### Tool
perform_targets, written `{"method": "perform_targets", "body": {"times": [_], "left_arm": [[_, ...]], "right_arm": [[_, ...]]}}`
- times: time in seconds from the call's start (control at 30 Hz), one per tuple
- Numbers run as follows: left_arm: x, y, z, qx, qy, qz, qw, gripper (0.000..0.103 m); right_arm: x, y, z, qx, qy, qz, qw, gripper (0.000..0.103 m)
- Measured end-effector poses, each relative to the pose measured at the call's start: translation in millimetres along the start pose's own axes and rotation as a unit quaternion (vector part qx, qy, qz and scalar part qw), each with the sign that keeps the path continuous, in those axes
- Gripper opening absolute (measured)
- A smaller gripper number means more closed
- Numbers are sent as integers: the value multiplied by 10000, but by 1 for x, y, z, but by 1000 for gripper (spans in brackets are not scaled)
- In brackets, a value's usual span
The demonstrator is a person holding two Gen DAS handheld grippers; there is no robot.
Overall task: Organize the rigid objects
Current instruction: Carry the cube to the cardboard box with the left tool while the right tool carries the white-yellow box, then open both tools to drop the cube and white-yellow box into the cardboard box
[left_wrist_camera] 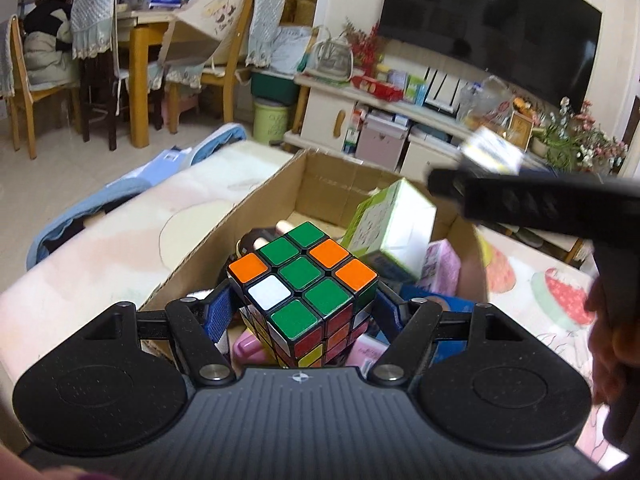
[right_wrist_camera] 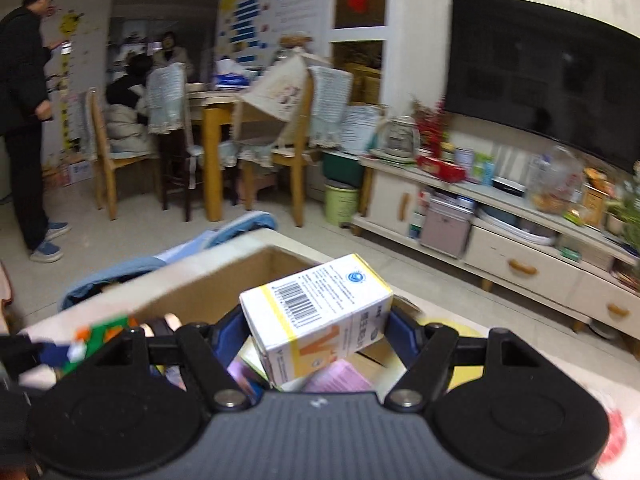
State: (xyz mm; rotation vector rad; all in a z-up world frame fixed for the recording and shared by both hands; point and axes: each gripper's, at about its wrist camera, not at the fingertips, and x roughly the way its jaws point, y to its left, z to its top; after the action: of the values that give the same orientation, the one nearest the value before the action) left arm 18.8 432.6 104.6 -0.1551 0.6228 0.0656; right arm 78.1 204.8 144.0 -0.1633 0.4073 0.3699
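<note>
The left hand-held gripper [left_wrist_camera: 302, 300] is clenched on a cube [left_wrist_camera: 304, 288], a scrambled puzzle cube with green, orange and white squares on its top face. Its blue pads [left_wrist_camera: 218, 314] press the cube's two sides, and the cube sits tilted, one corner towards the camera. It hangs over the near end of an open cardboard box [left_wrist_camera: 320, 184] that stands on the bench [left_wrist_camera: 120, 248], which is covered with a pale printed cloth.

In the box lie a green-and-white carton [left_wrist_camera: 394, 220], tilted against the right wall, a pink pack [left_wrist_camera: 440, 266] beside it, and blue and pink things lower down, partly hidden by the cube.

The right hand-held gripper [right_wrist_camera: 320, 332] grasps a carton [right_wrist_camera: 320, 312], white with a yellow band, a barcode and an orange letter V. The carton lies tilted between the blue pads, held above the box [right_wrist_camera: 224, 280], with pink and purple packs under it. In the left wrist view this gripper reaches in from the right, above the box's far right corner, blurred, with the white carton at its tip. In the right wrist view the cube shows at the left edge as a green and orange blur.

Behind the bench stand a TV cabinet [left_wrist_camera: 400, 120], a dining table with chairs, and people at the far wall.
</note>
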Motion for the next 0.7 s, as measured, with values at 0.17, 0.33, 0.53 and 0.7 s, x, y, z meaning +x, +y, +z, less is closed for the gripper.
{"method": "perform_targets", "body": {"times": [0.17,0.33,0.53,0.7], "left_arm": [[-1,3,0,-91,171,72,9998,84],[-5,5,1,-45,133,84,9999,90],[-10,5,-2,49,15,189,9998,100],[-9,5,-4,78,-7,268,9996,103]], "right_arm": [[23,13,6,-235,107,287,9993,73],[40,23,5,-260,252,367,9987,77],[19,17,3,33,-68,130,9999,86],[-13,3,-3,383,-323,-420,9979,94]]}}
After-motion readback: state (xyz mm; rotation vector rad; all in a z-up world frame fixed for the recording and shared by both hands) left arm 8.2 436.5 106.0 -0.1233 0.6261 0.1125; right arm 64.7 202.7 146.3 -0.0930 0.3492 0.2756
